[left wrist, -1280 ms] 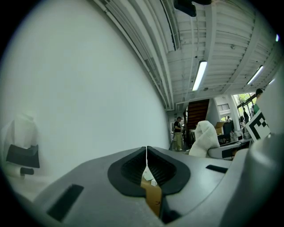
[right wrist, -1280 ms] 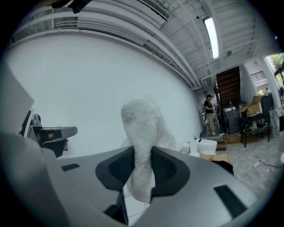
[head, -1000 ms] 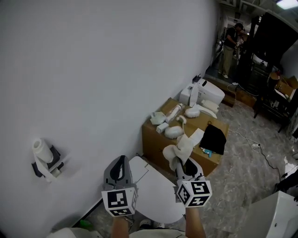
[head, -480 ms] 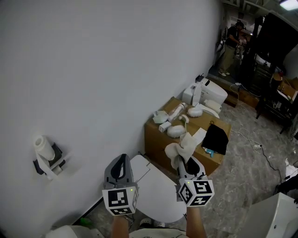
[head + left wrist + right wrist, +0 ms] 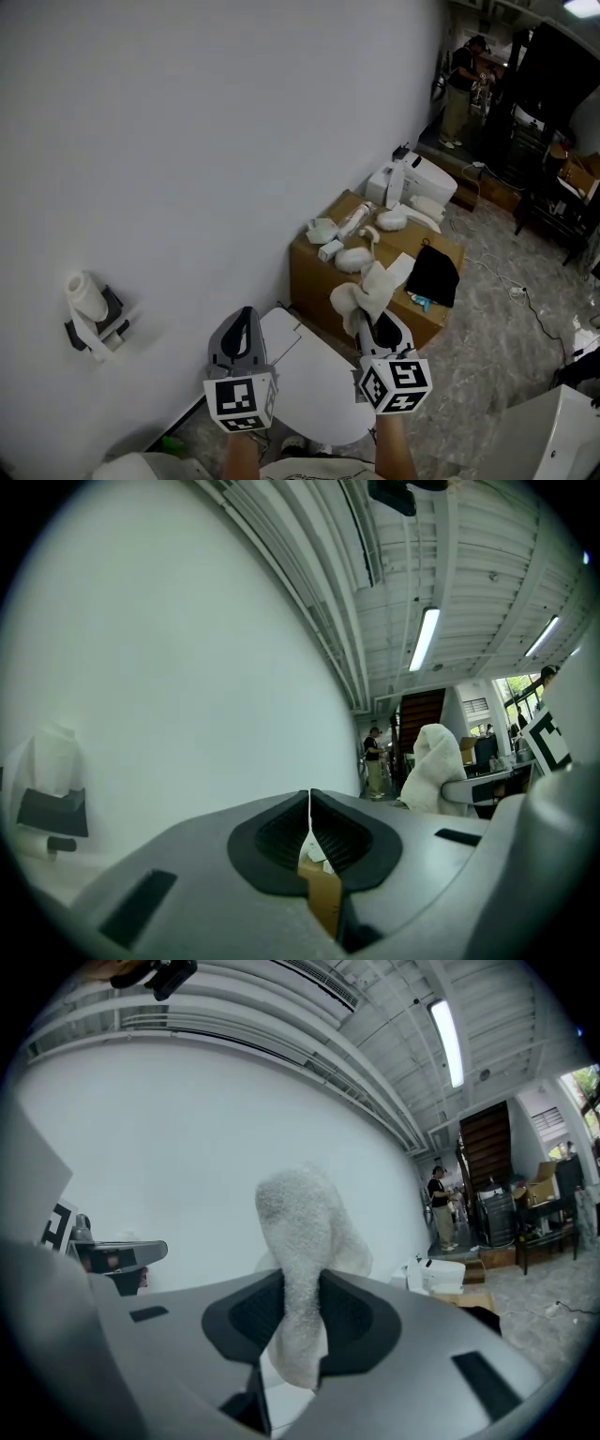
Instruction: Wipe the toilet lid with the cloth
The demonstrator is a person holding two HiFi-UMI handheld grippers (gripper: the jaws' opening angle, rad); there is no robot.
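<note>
The right gripper [image 5: 367,326] is clamped on the white cloth [image 5: 362,296], which projects at 12 o'clock from its jaws. The left gripper [image 5: 245,319] has its jaws together and holds nothing. The toilet lid [image 5: 314,380] lies closed at 6 o'clock in the head view, between both grippers. The cloth appears clear of the lid, so wiping is judged not yet begun.

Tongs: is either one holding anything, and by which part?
Right tongs clamp the white cloth near one end; most of it sticks out past the jaws. Left tongs are shut on nothing.
</note>
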